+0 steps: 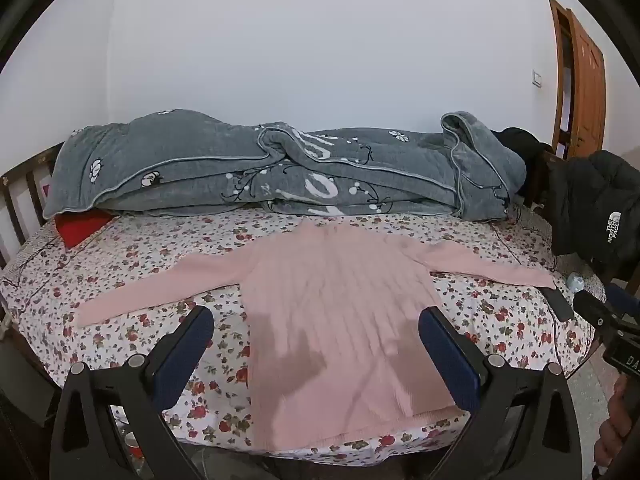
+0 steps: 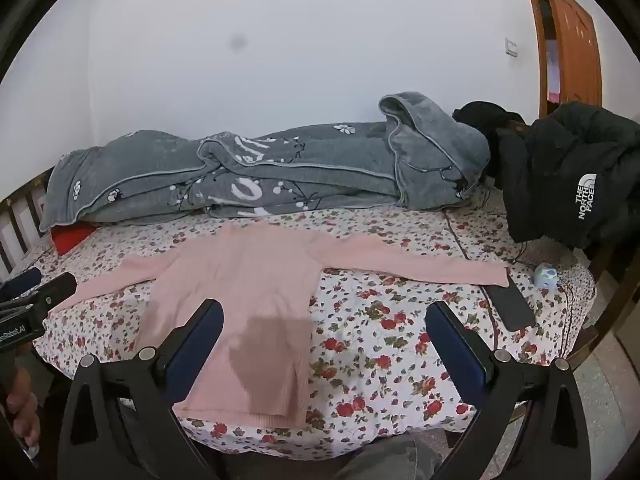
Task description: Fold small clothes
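A pink ribbed sweater point(image 1: 332, 320) lies flat on the flowered bed sheet point(image 1: 132, 280), hem toward me, both sleeves spread out to the sides. In the right wrist view the same sweater point(image 2: 240, 296) sits left of centre. My left gripper point(image 1: 316, 320) hovers above the sweater's lower body, open, with nothing between its blue pads. My right gripper point(image 2: 324, 316) hangs open over the sheet just right of the sweater's hem, holding nothing. The right gripper's tip point(image 1: 600, 312) shows at the left view's right edge, and the left gripper's tip point(image 2: 40, 284) at the right view's left edge.
A rumpled grey blanket point(image 1: 280, 168) lies along the wall at the back of the bed. A black jacket point(image 2: 572, 176) hangs over the bed frame at right. A black phone point(image 2: 514, 306) and a small pale blue object point(image 2: 545, 275) lie by the right sleeve's cuff. A red cloth point(image 1: 80, 226) peeks out at left.
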A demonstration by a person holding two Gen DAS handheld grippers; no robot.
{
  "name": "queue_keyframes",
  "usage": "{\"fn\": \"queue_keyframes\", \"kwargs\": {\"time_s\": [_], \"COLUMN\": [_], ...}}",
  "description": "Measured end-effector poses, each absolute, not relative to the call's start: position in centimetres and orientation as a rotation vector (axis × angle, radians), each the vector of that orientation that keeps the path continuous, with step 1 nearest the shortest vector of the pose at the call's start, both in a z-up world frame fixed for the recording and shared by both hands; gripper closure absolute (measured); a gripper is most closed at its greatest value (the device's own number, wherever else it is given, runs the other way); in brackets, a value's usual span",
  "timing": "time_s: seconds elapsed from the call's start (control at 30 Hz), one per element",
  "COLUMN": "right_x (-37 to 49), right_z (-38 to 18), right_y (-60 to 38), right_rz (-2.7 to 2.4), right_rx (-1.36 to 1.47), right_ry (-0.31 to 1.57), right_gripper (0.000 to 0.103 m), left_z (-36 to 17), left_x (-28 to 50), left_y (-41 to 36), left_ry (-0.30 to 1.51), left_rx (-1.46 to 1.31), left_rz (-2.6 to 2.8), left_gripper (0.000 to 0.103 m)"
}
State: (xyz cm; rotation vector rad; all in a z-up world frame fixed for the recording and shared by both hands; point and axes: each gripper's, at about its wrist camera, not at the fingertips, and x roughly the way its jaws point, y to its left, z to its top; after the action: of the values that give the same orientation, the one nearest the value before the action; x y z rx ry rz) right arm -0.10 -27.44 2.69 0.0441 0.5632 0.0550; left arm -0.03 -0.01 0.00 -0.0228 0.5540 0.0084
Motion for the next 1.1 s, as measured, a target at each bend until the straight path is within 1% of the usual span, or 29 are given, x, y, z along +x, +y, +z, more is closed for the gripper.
{"fn": "queue_keyframes", "kwargs": {"time_s": [0.03,0.2,0.23,0.37,1.1], "right_x": [-0.2,0.0,0.0,0.2,-0.3], "right_z": [2.7,2.8,2.8,2.8,2.4], "right_y": [-27.5,-27.1,-27.0,-26.9,-27.2], "right_rz": [0.055,0.052,0.050,0.052,0.040], "right_rx": [0.045,0.031,0.025,0.025,0.049], "right_ry": [0.565,0.595,0.596,0.593,0.570], "right_gripper": [0.003,0.003,0.003,0.003,0.003], "left_z": [0.0,0.1,0.1,-0.1,0.4], "left_x": [0.0,-0.4,0.1,0.3,0.0], "left_y": [0.0,-0.3,-0.4,0.6,-0.1], "left_ry": [0.576,0.549,0.568,0.564,0.549], "left_rx": [-0.016,-0.006,-0.005,-0.024,-0.020], "left_rz": [0.014,0.028,0.031,0.025,0.020], "left_gripper": [0.000,0.000,0.000,0.000,0.000]}}
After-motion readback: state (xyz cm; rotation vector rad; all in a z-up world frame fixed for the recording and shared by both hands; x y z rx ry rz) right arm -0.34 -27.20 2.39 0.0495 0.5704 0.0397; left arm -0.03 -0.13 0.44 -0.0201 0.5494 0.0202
